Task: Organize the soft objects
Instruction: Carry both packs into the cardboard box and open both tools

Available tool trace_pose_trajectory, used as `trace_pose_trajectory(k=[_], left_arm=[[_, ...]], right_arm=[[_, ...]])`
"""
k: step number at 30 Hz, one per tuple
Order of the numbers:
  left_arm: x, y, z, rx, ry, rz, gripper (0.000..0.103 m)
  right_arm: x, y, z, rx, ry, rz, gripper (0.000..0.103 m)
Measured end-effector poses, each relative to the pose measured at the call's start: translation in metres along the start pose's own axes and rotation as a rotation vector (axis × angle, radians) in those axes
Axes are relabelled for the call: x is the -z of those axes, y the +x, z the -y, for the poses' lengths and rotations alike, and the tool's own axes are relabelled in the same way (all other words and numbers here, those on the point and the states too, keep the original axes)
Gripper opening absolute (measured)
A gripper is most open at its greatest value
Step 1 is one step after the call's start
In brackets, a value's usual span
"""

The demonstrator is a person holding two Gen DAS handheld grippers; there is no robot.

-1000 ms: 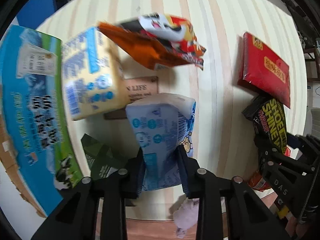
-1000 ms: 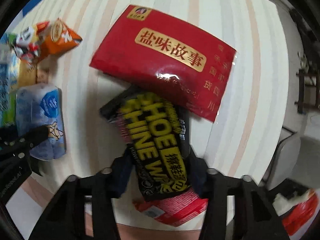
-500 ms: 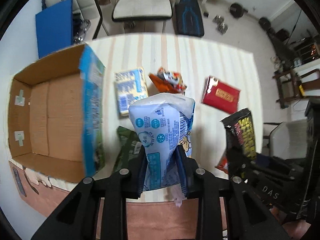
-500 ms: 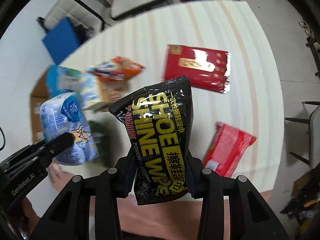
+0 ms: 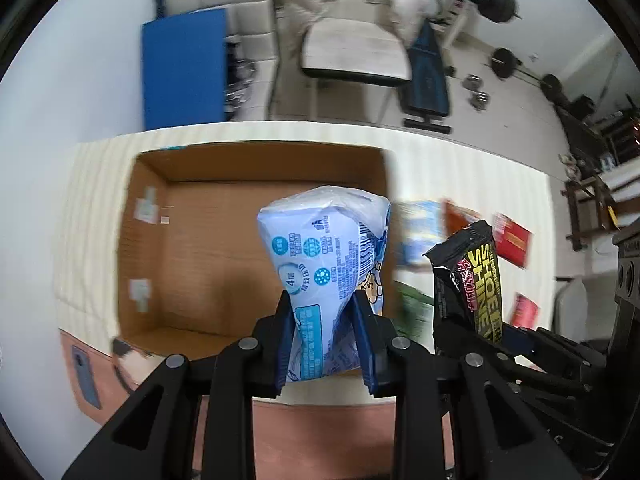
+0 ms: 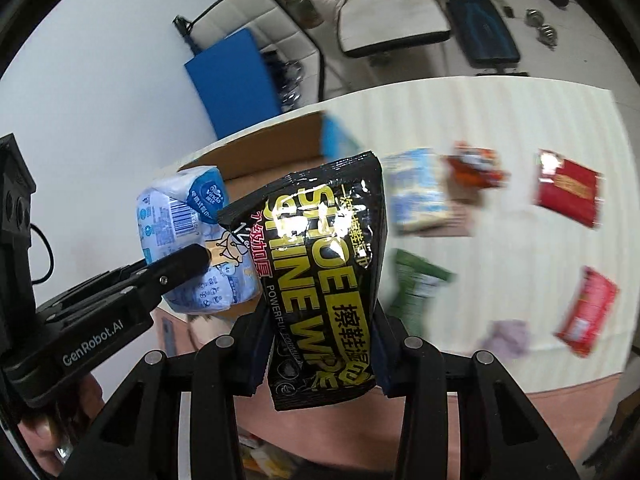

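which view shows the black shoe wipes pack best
The right wrist view: the black wipes pack fills its centre, front label facing the camera, clamped in the right gripper. The left wrist view shows it only at the right edge, seen nearly side-on, part of the label readable, beside the blue tissue pack.

We see a light-blue soft plastic tissue pack [image 5: 326, 256], its film thin, crinkled and faintly shiny. Beside it, the black glossy foil pouch of shoe wipes [image 6: 326, 276] throws bright glare off its creased face. Behind the tissue pack, the open brown cardboard box [image 5: 208, 248] is matt and ribbed inside, with pale paper tape patches. The pale striped wood-look table [image 6: 520, 128] under the box looks smooth and dull. To the right of the box, the red glossy foil packet [image 6: 568, 190] glints. Both matt black plastic hand-held grippers [image 5: 325, 340] [image 6: 320, 344] carry small bright metal pins.
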State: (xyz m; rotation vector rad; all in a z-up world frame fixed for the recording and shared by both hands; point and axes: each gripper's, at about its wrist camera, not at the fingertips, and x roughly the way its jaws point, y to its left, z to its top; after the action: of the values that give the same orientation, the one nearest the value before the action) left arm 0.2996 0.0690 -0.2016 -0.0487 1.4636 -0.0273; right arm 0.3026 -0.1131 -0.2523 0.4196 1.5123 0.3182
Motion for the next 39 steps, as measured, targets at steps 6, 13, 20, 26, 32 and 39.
trace_pose_trajectory(k=[6,13,20,26,32,39], left_arm=[[-0.034,0.058,-0.072,0.026,-0.060,-0.090,0.025],[-0.060,0.132,-0.108,0.104,-0.073,-0.207,0.026],[-0.070,0.164,-0.110,0.100,-0.031,-0.248,0.032],[-0.069,0.157,-0.113,0.093,-0.011,-0.239,0.052],[-0.058,0.135,-0.132,0.066,-0.027,-0.182,0.092],[-0.033,0.104,-0.135,0.013,-0.011,-0.099,0.101]], right_arm=[[-0.026,0.082,-0.063,0.059,-0.004,-0.031,0.044],[-0.050,0.170,-0.093,0.126,0.024,-0.081,0.044],[-0.062,0.214,-0.092,0.196,0.042,-0.085,0.045],[-0.061,0.221,-0.104,0.228,0.014,-0.074,0.071],[-0.054,0.204,-0.114,0.254,-0.018,-0.052,0.090],[-0.021,0.173,-0.119,0.349,-0.087,-0.044,0.103]])
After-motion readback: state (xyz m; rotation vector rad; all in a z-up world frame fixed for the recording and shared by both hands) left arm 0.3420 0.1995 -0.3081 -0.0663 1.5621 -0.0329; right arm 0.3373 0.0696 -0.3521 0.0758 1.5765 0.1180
